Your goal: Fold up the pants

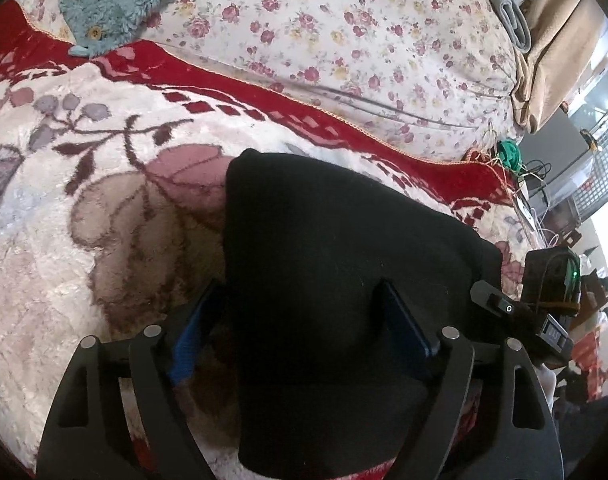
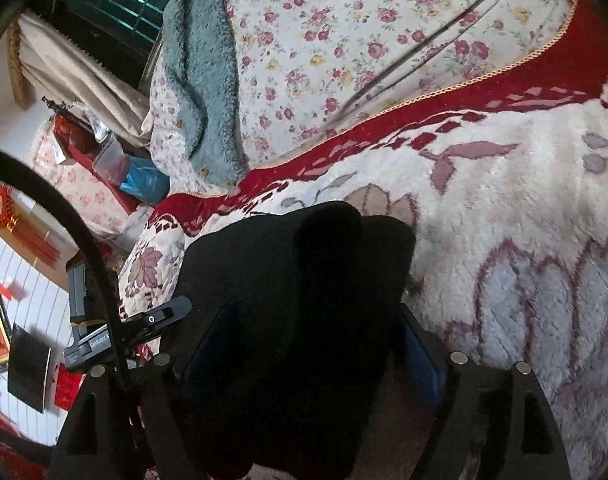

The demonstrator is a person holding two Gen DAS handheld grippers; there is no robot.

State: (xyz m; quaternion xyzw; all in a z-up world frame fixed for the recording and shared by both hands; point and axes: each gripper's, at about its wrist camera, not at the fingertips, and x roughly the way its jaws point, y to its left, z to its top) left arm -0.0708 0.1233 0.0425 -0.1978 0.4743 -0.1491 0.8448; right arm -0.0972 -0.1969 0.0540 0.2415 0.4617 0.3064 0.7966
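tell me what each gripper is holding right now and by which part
Nothing is clamped. The black pants lie between the spread fingers of the left gripper and the right gripper, near the folded edge, on the blanket.

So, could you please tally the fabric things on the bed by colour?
Black folded pants: 1
Teal fleece garment with wooden buttons: 1
White-and-red plush floral blanket: 1
Rose-print white quilt: 1
Total: 4

Bright daylight, fisheye-warped edges, mild blur.
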